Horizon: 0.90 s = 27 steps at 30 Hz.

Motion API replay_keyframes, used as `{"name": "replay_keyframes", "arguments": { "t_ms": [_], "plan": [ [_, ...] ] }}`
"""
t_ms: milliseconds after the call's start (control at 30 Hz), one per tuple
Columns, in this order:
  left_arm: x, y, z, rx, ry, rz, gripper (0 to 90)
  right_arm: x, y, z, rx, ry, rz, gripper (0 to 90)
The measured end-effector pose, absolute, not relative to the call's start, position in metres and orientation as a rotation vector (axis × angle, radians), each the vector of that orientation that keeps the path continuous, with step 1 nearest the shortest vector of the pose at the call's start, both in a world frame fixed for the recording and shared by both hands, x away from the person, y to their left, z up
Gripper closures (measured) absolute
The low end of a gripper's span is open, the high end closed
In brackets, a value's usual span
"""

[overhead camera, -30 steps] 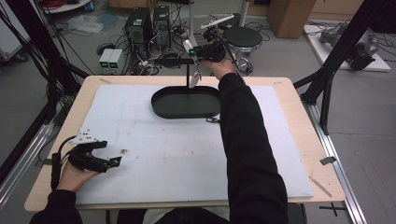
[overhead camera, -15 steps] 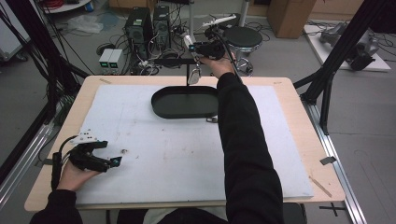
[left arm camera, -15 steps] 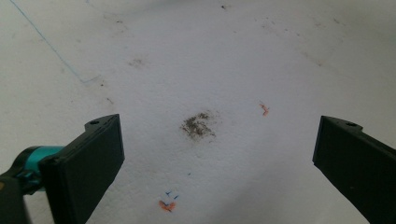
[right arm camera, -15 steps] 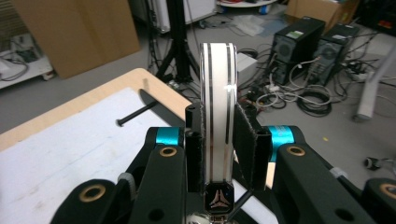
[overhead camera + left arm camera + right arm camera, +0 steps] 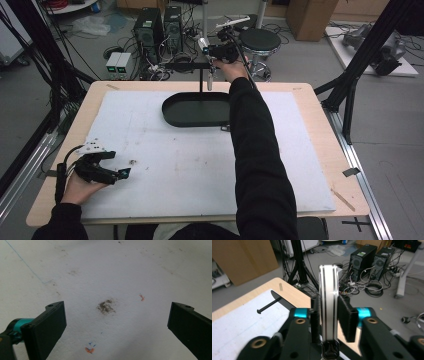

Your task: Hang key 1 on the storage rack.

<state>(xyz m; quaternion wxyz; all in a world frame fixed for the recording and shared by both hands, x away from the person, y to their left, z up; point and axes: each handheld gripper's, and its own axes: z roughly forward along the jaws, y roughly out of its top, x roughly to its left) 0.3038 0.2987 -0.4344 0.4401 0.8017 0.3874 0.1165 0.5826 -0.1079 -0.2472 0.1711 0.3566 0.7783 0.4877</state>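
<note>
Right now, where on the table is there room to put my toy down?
The white mat is bare between the left gripper and the sleeve, and right of the sleeve too. It is crowded at the back: the black tray, stand and right gripper.

The lower end of the white ring [image 5: 327, 305] is hidden behind the right gripper [image 5: 329, 315]. The tray [image 5: 196, 109] is partly covered by a sleeve [image 5: 255, 150], and the left gripper [image 5: 116, 327] jaws are cut off at the picture's bottom edge.

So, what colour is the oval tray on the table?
Black oval tray, showing best in the high view.
</note>
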Motion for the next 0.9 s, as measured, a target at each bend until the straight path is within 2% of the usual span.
{"name": "replay_keyframes", "arguments": {
  "t_ms": [33, 133, 300, 400, 900],
  "plan": [
    [0.304, 0.299, -0.434, 1.992, 0.962, 0.288, 2.5, 0.582, -0.109, -0.248, 1.045, 2.204, 1.392, 58.4],
    [0.303, 0.299, -0.434, 1.991, 0.963, 0.291, 2.5, 0.582, -0.112, -0.250, 1.070, 2.228, 1.403, 45.3],
    [0.303, 0.298, -0.434, 1.992, 0.962, 0.293, 2.5, 0.578, -0.117, -0.253, 1.084, 2.250, 1.361, 11.9],
    [0.303, 0.298, -0.434, 1.996, 0.960, 0.290, 2.5, 0.577, -0.120, -0.256, 1.084, 2.270, 1.329, 0.8],
    [0.303, 0.298, -0.434, 2.003, 0.961, 0.294, 2.4, 0.553, -0.142, -0.262, 1.043, 2.287, 1.323, 0.7]
  ]
}}
